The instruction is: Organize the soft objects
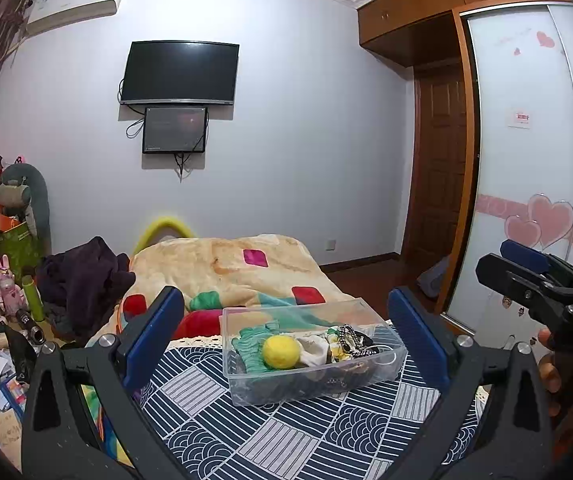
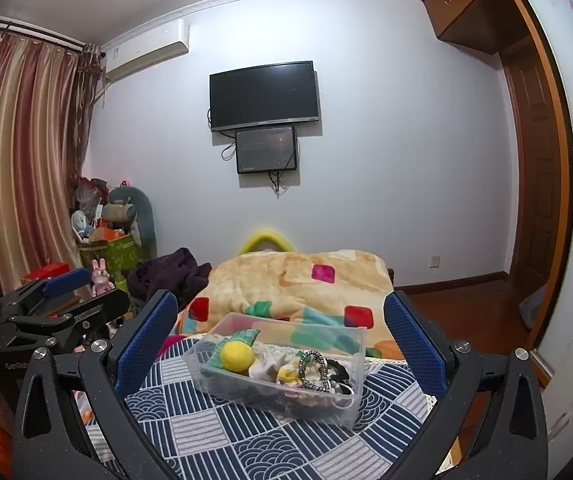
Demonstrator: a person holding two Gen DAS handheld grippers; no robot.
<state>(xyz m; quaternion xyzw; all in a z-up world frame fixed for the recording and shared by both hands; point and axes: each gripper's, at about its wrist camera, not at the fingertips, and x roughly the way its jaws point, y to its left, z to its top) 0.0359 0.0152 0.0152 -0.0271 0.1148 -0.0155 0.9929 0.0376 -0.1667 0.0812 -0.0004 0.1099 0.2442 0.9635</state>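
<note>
A clear bin (image 1: 310,356) sits on a navy-and-white patterned cloth (image 1: 270,432) covering the near end of a bed. Inside it lie a yellow ball (image 1: 281,351) toward the left, a teal fabric piece (image 1: 252,344) beside and behind the ball, pale cloth items (image 1: 314,350) in the middle, and a dark beaded strap (image 1: 352,340) to the right. The left gripper (image 1: 286,332) is released, jaws spread wide on either side of the bin, holding nothing. The right gripper (image 2: 282,340) is likewise released and empty, jaws framing the same bin (image 2: 282,368) from a slightly different angle, with the ball (image 2: 237,356) at the bin's left. Beyond the cloth lies a beige blanket (image 1: 226,268) with coloured patches; a dark garment (image 1: 86,276) is heaped at its left. The far wall carries a television (image 1: 180,73) with a smaller screen (image 1: 175,130) beneath, and an air conditioner (image 2: 146,50) up at left. Striped curtains (image 2: 18,152) hang on the left above a cluttered corner of toys and bags (image 2: 106,232). A wooden door (image 1: 440,160) and a wardrobe with heart decals (image 1: 526,160) stand on the right.
</note>
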